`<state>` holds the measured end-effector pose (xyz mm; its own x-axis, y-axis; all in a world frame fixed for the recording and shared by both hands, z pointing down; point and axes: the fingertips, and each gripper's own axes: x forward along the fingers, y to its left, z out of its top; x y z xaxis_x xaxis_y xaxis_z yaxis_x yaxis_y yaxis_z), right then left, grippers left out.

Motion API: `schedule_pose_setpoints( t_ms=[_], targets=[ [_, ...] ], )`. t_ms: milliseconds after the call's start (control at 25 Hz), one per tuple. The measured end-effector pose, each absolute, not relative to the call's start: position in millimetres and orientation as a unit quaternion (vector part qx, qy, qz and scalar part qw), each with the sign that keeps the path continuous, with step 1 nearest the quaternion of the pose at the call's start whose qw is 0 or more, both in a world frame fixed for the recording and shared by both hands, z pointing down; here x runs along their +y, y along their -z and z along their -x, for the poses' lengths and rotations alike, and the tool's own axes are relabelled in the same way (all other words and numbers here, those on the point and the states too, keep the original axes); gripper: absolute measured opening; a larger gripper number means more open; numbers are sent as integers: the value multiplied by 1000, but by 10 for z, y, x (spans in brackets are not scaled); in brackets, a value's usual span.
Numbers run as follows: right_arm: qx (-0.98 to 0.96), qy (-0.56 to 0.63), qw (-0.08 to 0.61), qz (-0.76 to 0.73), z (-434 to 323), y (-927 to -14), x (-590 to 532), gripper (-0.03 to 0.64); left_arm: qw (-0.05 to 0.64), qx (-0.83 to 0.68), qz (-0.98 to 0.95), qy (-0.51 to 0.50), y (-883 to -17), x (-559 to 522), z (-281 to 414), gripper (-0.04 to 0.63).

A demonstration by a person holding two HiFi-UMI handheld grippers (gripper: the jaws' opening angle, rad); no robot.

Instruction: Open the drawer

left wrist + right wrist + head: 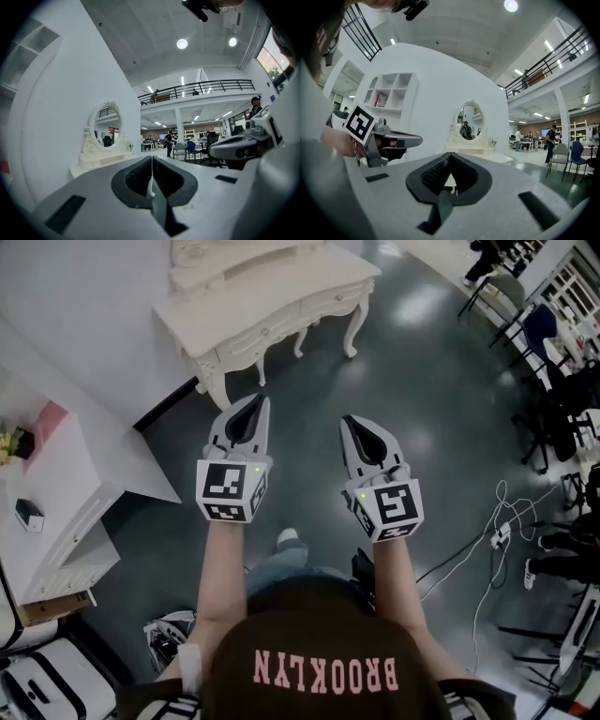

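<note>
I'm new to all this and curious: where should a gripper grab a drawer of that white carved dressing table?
Probably the small pull at the middle of a drawer front, barely visible, on the white carved dressing table. Come in level from the front, the side facing the person: nothing else there sticks out.

drawer (260, 334): hidden below my fingers (136, 180), both gripper views | its handles: too small | mirror (202, 254) ahead of fingers: cut off overhead

Glossy dark grey floor (412, 352), white wall (84, 296), black office chairs (548, 427) at right, round ceiling lights (182, 43) above a railed mezzanine (206, 86).
</note>
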<state>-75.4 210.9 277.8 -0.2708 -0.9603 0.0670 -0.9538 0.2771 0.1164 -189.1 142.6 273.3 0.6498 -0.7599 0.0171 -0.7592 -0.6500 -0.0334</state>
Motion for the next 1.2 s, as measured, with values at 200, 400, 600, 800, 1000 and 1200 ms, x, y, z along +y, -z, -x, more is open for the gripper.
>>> schedule_pose_setpoints(
  t_ms=[200,400,600,800,1000,1200],
  targets=[
    [-797,21,71,-599,806,-2822,1692,-3,4,419,908,11,-2752,1038,1961,9],
    [-799,19,75,-596,835,-2888,1443,-3,-4,424,906,10,-2821,784,2014,9],
    [-796,15,70,-601,735,-2957,1163,-3,0,423,906,16,-2885,593,1943,9],
    [-804,18,59,-591,547,-2967,762,-3,1,436,900,20,-2945,239,1768,9],
    [-809,3,50,-585,197,-3007,277,-3,3,448,893,34,-3003,-153,1458,9],
    [-819,-10,53,-572,-126,-3064,-262,-3,-8,465,883,57,-3135,-588,1175,9]
  ],
)
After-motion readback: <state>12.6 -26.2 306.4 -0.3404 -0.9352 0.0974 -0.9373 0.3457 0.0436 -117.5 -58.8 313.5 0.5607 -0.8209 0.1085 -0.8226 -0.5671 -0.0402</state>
